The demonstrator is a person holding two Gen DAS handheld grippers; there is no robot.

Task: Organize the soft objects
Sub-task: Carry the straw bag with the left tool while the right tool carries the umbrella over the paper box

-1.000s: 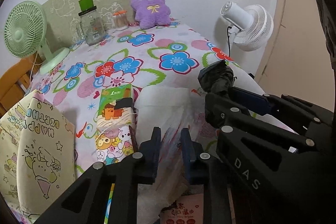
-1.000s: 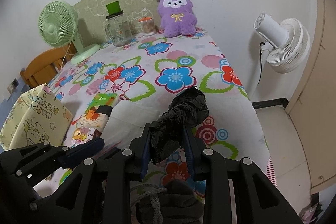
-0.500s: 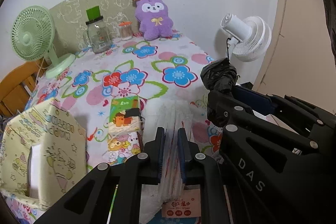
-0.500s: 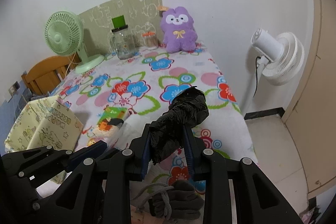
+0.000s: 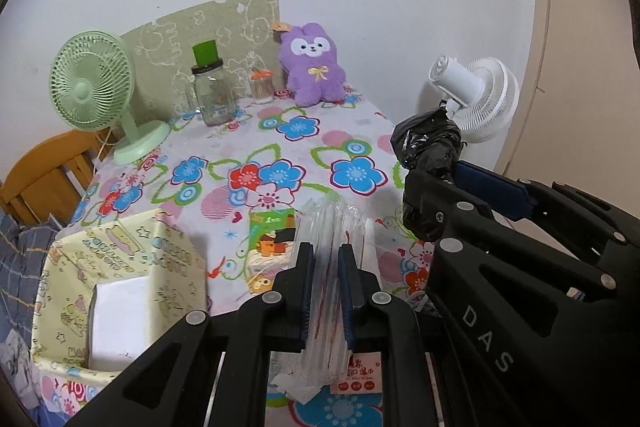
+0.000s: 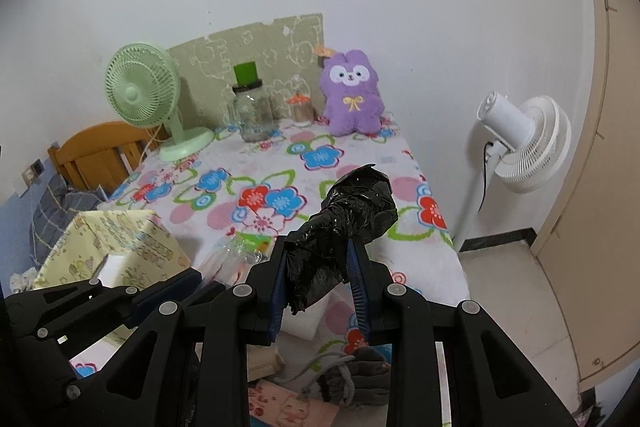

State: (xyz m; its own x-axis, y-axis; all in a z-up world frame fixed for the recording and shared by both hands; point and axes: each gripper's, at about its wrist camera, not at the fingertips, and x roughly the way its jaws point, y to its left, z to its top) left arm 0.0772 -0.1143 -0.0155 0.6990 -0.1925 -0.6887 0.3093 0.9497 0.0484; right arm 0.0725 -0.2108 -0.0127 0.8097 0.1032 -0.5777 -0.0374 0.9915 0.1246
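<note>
In the left wrist view, the left claw (image 5: 325, 269) squeezes a clear plastic packet (image 5: 329, 263) tight, lifted above the flowery surface (image 5: 280, 147). A yellow box (image 5: 120, 267) sits to its left, the purple bunny toy (image 5: 312, 65) far ahead. In the right wrist view, the right claw (image 6: 318, 263) holds a black bag bundle (image 6: 348, 223). The left claw (image 6: 168, 291) is beside it.

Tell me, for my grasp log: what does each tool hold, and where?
Left tool: clear plastic pack, mid-length. Right tool: black plastic roll, lower half.
</note>
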